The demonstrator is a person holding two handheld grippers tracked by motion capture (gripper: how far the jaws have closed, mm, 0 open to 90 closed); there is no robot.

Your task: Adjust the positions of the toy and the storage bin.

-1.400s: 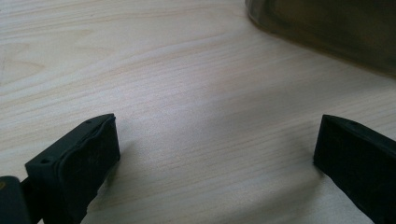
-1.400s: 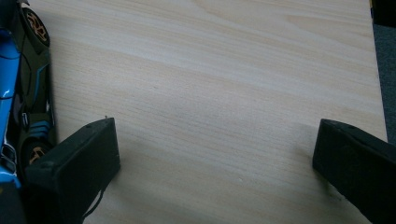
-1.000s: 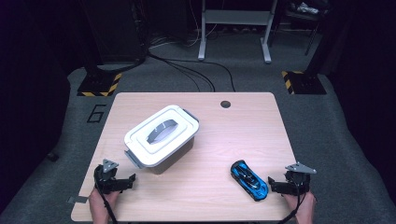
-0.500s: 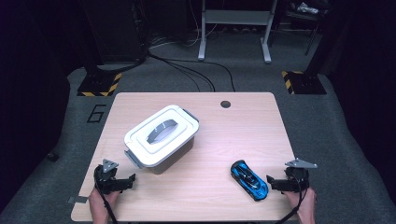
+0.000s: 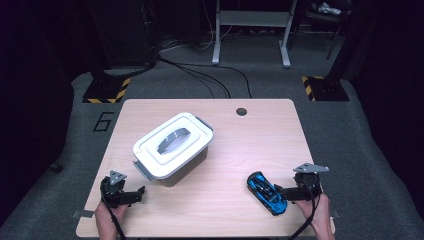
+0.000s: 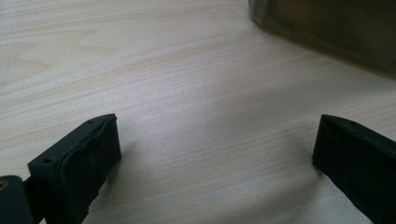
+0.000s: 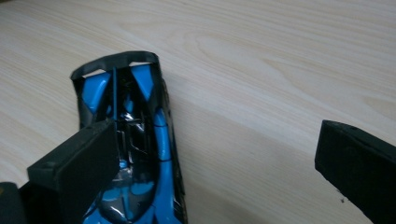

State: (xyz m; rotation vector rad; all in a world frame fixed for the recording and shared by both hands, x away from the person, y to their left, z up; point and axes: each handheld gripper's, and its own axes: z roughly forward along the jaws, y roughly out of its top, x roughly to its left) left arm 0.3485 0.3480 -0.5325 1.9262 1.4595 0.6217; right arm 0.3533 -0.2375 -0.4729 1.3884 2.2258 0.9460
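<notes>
The blue and black toy car (image 5: 266,193) lies flat on the counter (image 5: 250,145) near its front right corner, set at a slant to the counter's edge. Just beside it on the right, the right tongs (image 5: 284,191) are spread wide, with nothing pinched; in the right gripper view the car (image 7: 135,154) sits partly behind the tongs' (image 7: 224,163) left jaw, and bare wood shows between the jaws. Well apart from the car, toward the middle left of the counter, stands a white lidded box (image 5: 172,145) with a grey handle (image 5: 172,140) lying flat on its lid. The left tongs (image 5: 134,196) rest near the front left corner, just in front of the box, also spread wide over bare wood (image 6: 205,116), holding nothing
</notes>
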